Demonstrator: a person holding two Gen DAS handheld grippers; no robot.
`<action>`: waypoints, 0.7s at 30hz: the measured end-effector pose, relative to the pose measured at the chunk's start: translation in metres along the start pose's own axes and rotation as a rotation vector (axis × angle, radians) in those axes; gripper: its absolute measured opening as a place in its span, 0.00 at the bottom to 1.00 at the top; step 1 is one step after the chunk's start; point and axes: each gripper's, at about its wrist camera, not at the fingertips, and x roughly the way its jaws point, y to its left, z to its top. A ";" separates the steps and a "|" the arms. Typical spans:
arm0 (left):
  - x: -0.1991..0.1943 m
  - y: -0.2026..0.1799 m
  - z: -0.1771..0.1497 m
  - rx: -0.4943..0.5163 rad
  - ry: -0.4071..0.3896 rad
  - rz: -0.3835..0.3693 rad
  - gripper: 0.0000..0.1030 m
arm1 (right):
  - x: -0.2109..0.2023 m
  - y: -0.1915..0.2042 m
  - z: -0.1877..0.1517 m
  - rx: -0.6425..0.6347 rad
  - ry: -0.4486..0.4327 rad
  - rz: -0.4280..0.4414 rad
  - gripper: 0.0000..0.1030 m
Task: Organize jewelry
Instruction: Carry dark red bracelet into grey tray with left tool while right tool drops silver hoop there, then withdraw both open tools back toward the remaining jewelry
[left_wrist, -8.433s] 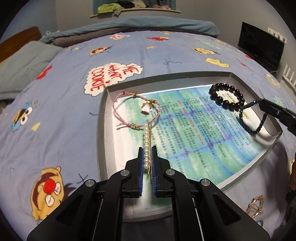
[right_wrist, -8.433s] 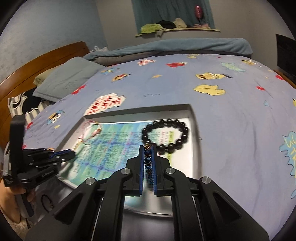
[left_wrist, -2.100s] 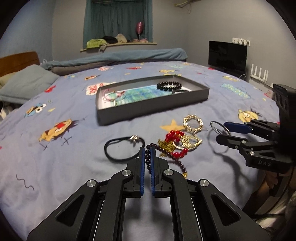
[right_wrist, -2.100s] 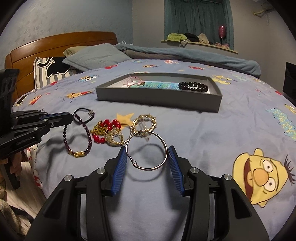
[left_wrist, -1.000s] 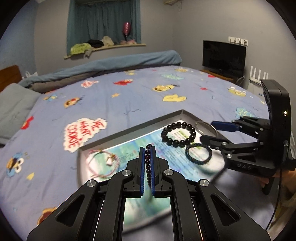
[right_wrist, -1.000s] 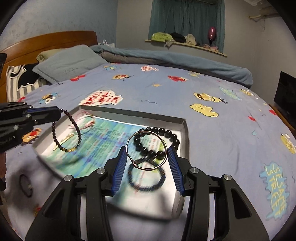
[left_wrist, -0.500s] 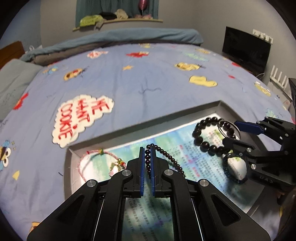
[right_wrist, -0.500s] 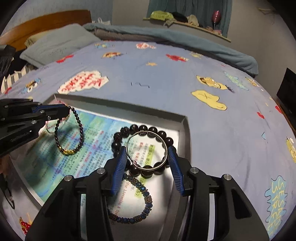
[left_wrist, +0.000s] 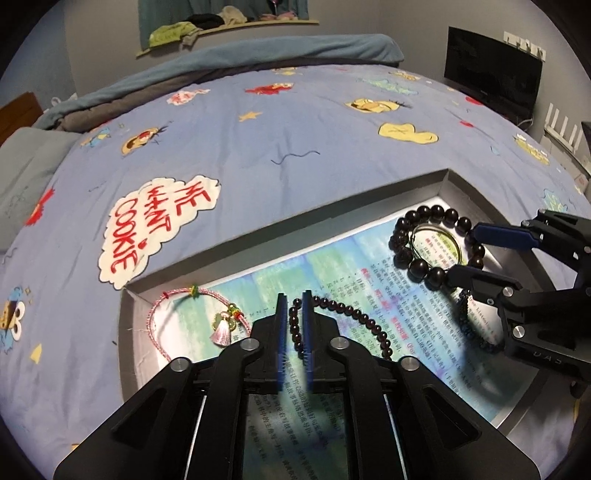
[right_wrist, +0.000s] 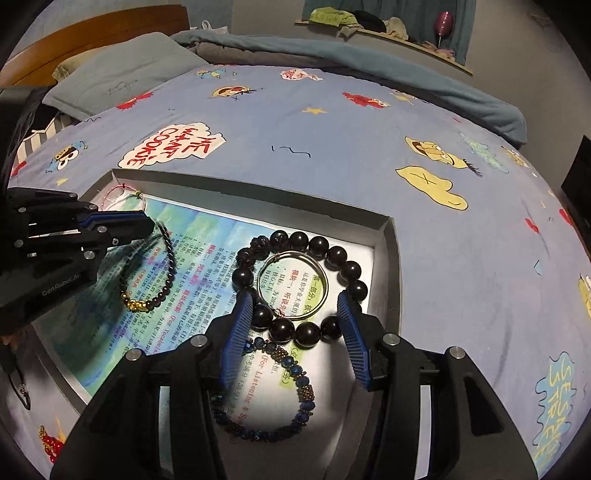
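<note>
The grey tray (right_wrist: 388, 258) lies on the bed with its far-right corner already crowded: the silver ring (right_wrist: 294, 284) rests inside the black bead bracelet (right_wrist: 299, 240), and the right gripper (right_wrist: 295, 332) straddles both with jaws wide and nothing held, so pulling back low could snag beads. The left gripper (left_wrist: 293, 332), jaws nearly closed on the dark garnet strand (left_wrist: 354, 317), has open printed paper beneath it, clear of the walls.
</note>
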 end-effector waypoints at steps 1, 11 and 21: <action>-0.002 0.001 0.000 -0.006 -0.009 0.004 0.21 | -0.002 -0.001 0.000 0.008 -0.008 0.003 0.52; -0.037 0.007 0.002 -0.046 -0.106 0.028 0.50 | -0.037 -0.008 -0.005 0.037 -0.066 -0.015 0.68; -0.088 0.010 -0.008 -0.070 -0.187 0.087 0.80 | -0.092 -0.010 -0.013 0.048 -0.164 -0.012 0.95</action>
